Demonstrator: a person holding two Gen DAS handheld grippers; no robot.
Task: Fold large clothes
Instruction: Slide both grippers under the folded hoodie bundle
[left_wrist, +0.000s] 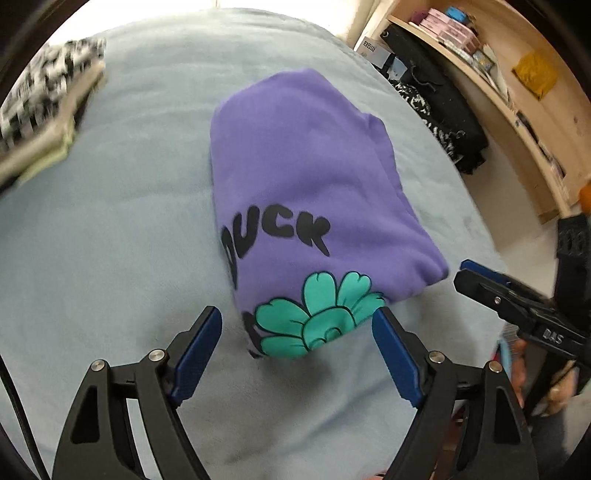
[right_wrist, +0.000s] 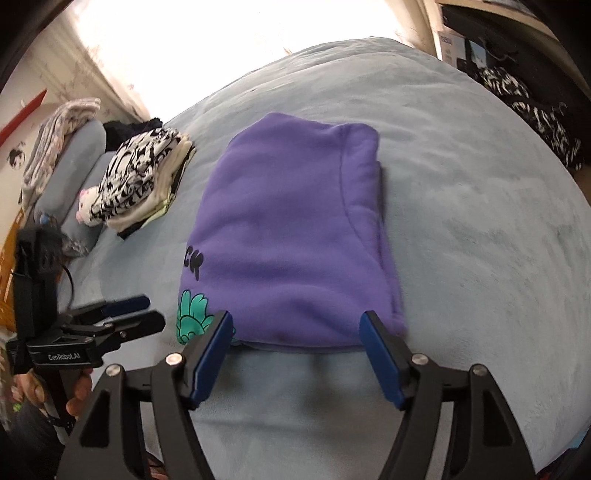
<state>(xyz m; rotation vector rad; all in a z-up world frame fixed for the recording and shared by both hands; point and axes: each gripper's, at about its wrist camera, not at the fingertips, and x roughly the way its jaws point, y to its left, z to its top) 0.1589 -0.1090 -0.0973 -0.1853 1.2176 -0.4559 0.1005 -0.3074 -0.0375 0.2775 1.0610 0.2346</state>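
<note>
A purple sweatshirt (left_wrist: 306, 177) lies folded into a compact rectangle on the light blue bed (left_wrist: 110, 221). It carries black "DUCK" lettering and a green flower print (left_wrist: 317, 317). It also shows in the right wrist view (right_wrist: 291, 236). My left gripper (left_wrist: 297, 325) is open and empty, just in front of the sweatshirt's near edge. My right gripper (right_wrist: 297, 326) is open and empty, its fingers at the near edge of the sweatshirt. Each gripper shows in the other's view, the right one (left_wrist: 517, 302) at the right, the left one (right_wrist: 110, 321) at the left.
A stack of folded clothes topped by a black-and-white patterned piece (right_wrist: 144, 173) sits at the bed's far left. Pillows (right_wrist: 74, 162) lie beyond it. Wooden shelves (left_wrist: 498, 85) and dark clothes (left_wrist: 436, 99) stand right of the bed.
</note>
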